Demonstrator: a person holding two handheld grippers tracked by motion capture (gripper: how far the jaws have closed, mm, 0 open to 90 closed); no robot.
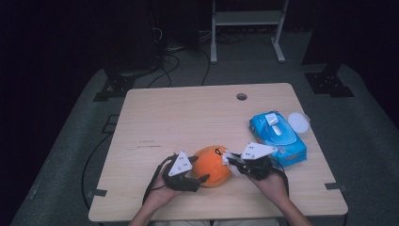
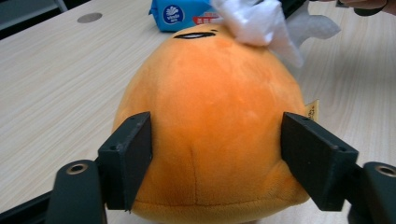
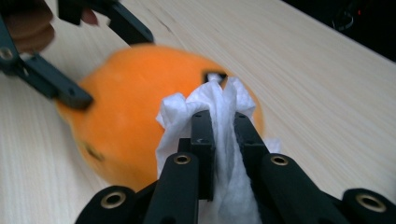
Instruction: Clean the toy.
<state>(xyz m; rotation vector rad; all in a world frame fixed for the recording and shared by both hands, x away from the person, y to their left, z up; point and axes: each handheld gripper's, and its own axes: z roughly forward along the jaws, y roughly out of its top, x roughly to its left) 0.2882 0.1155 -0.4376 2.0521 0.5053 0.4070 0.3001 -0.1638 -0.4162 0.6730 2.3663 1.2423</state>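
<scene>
A round orange plush toy (image 1: 211, 165) sits on the wooden table (image 1: 188, 117) near its front edge. My left gripper (image 1: 201, 179) comes at it from the left, and in the left gripper view its two black pads (image 2: 130, 158) press on both sides of the plush (image 2: 210, 102). My right gripper (image 3: 222, 121) is shut on a crumpled white wipe (image 3: 215, 98). It holds the wipe against the plush's top right, beside a black mark on the plush's face. The high view shows that wipe (image 1: 228, 157) between the right gripper (image 1: 234, 162) and the toy.
A blue pack of wet wipes (image 1: 277, 136) lies to the right of the toy with its flap open. A round white lid (image 1: 298, 121) rests beside it. A cable hole (image 1: 241, 96) marks the table's far side.
</scene>
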